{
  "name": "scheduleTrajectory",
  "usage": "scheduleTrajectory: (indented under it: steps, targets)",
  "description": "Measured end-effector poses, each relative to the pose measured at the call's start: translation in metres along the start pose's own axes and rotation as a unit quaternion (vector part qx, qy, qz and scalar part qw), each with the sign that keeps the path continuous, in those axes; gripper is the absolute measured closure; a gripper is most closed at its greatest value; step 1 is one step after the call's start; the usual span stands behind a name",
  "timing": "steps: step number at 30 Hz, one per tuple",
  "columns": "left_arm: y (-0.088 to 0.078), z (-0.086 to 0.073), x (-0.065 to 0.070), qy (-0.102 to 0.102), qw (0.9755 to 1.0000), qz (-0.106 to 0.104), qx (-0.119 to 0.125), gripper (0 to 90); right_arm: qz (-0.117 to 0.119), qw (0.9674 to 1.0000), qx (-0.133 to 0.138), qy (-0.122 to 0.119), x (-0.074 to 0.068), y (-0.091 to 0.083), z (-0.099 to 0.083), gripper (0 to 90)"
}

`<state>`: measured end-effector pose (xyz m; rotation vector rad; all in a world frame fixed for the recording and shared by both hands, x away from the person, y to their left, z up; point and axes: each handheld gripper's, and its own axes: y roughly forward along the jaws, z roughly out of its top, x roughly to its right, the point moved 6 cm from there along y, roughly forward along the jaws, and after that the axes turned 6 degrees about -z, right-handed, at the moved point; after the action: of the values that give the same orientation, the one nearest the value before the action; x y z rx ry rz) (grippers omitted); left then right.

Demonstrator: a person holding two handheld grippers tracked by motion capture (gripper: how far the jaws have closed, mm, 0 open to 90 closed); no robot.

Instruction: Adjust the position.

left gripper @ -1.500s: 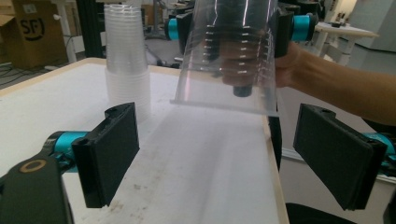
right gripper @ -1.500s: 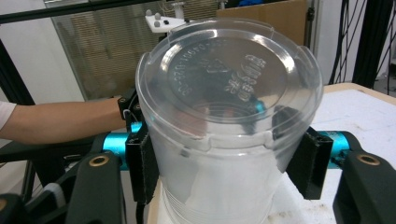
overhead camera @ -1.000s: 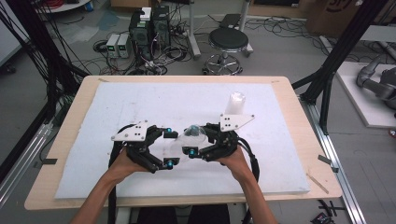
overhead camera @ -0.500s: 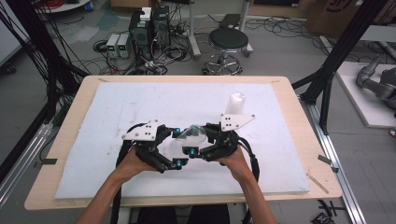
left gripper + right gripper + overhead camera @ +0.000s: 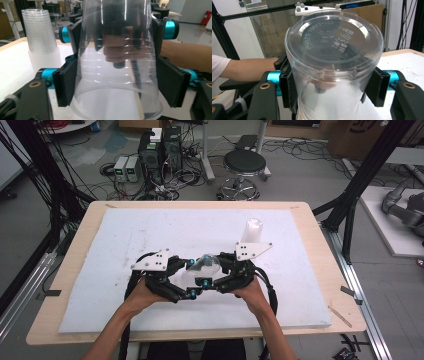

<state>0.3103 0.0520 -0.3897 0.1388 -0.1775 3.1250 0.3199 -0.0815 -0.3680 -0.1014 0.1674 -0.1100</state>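
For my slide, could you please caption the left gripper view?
Left hand-held gripper closing on a clear plastic cup, cup stack behind.

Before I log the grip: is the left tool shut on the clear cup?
Shut on it. The left tool has just closed; its black pads press both sides of the clear cup.

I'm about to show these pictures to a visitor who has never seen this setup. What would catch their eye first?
Most striking is the clear plastic cup held above the white mat near the table's front, with the left tongs, whose jaws have just been closing, and the right tongs both clamped on its sides. Next comes the stack of clear cups standing upright farther back on the right.
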Motion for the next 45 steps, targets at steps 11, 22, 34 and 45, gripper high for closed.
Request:
scheduleTrajectory:
  steps: [11,22,34,45]
  targets:
    - [-0.001,-0.001,-0.001,0.001,1.0000,0.003,-0.006,31.0,0.001,1.0000,-0.001,0.001,0.000,0.000,-0.001,36.7]
    - [-0.005,-0.004,-0.001,-0.005,0.9998,0.010,-0.014,31.0,-0.018,0.9997,-0.017,0.007,0.002,0.000,-0.004,14.3]
    - [-0.031,-0.004,-0.003,0.006,0.9846,0.018,-0.174,30.9,-0.033,0.9940,-0.102,-0.020,-0.004,-0.010,-0.011,14.3]
    - [-0.034,-0.008,0.000,0.028,0.9392,0.003,-0.342,30.9,-0.076,0.9641,-0.243,-0.075,-0.005,-0.009,-0.016,14.3]
